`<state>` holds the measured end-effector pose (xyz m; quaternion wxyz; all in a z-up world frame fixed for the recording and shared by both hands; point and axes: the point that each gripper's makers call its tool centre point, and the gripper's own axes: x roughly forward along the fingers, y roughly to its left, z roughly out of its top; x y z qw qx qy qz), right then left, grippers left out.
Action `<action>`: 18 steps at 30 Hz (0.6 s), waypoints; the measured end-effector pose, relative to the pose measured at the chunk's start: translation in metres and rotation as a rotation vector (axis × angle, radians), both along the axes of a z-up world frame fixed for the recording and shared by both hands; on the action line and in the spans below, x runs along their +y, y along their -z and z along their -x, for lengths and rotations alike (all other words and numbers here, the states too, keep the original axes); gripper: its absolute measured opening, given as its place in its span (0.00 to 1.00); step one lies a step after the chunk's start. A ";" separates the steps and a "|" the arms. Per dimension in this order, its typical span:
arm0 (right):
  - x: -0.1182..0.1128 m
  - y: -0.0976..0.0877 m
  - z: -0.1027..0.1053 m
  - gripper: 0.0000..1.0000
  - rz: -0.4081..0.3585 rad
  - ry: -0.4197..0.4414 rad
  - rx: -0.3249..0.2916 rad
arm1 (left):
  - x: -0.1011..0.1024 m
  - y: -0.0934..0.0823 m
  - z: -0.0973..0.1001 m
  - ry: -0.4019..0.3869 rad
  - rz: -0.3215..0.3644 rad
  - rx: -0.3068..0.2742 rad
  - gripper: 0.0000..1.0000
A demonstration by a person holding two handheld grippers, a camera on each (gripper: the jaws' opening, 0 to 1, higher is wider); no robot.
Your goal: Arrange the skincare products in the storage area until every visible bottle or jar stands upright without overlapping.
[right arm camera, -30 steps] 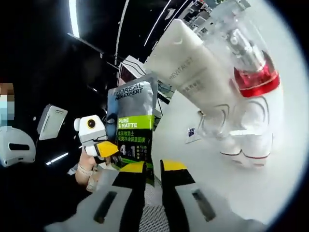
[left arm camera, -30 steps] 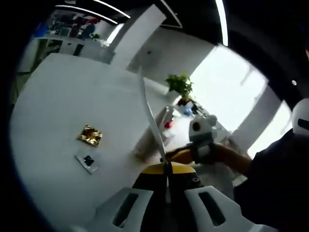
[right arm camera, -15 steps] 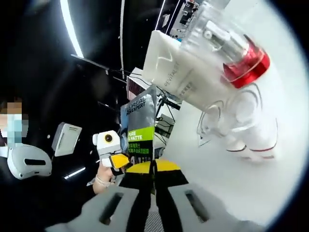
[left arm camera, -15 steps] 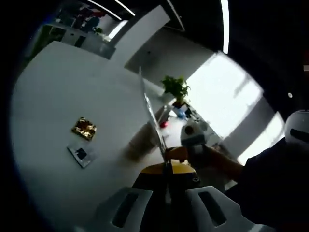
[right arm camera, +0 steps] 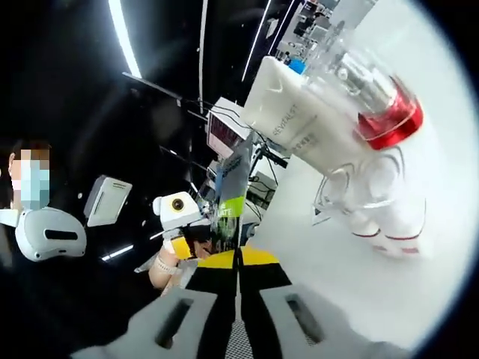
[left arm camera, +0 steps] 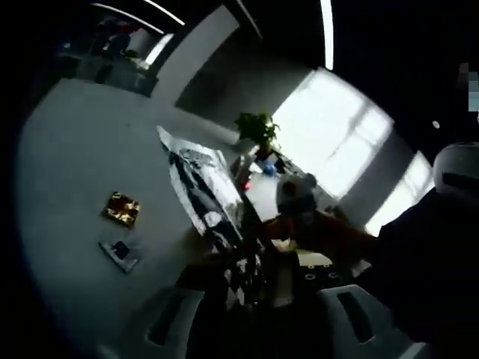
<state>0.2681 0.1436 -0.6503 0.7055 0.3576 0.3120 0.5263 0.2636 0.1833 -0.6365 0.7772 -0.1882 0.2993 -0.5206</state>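
Observation:
A dark L'Oreal Men Expert tube [left arm camera: 203,196] with a green band hangs in the air above the white table [left arm camera: 82,164]. In the right gripper view the tube [right arm camera: 228,196] stands edge-on, and my right gripper [right arm camera: 239,258] is shut on its lower end. My left gripper [left arm camera: 258,290] has its jaws spread apart, with the tube's end between them. The left gripper [right arm camera: 178,238] also appears beside the tube in the right gripper view. The right gripper [left arm camera: 296,197] appears behind the tube in the left gripper view.
A white Revitalift tube [right arm camera: 299,123] leans by a clear organiser holding a red-collared bottle [right arm camera: 389,120], with white red-rimmed jars [right arm camera: 397,224] beside it. A gold packet [left arm camera: 121,209] and a small card [left arm camera: 120,250] lie on the table. A potted plant [left arm camera: 256,127] stands at the far edge.
The left gripper's jaws have spread apart off the tube. The right gripper closed on the tube's end. The tube has turned, face-on to the left gripper view and edge-on to the right.

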 end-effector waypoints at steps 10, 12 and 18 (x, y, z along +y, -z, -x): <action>0.001 0.003 -0.002 0.01 0.014 0.001 0.018 | 0.005 -0.009 -0.044 -0.066 0.090 0.025 0.15; 0.000 0.008 -0.002 0.01 0.041 0.000 0.027 | 0.006 -0.004 -0.050 -0.077 0.091 0.033 0.13; -0.005 0.022 0.001 0.01 0.121 0.010 0.056 | 0.006 0.015 -0.060 -0.052 0.073 0.092 0.09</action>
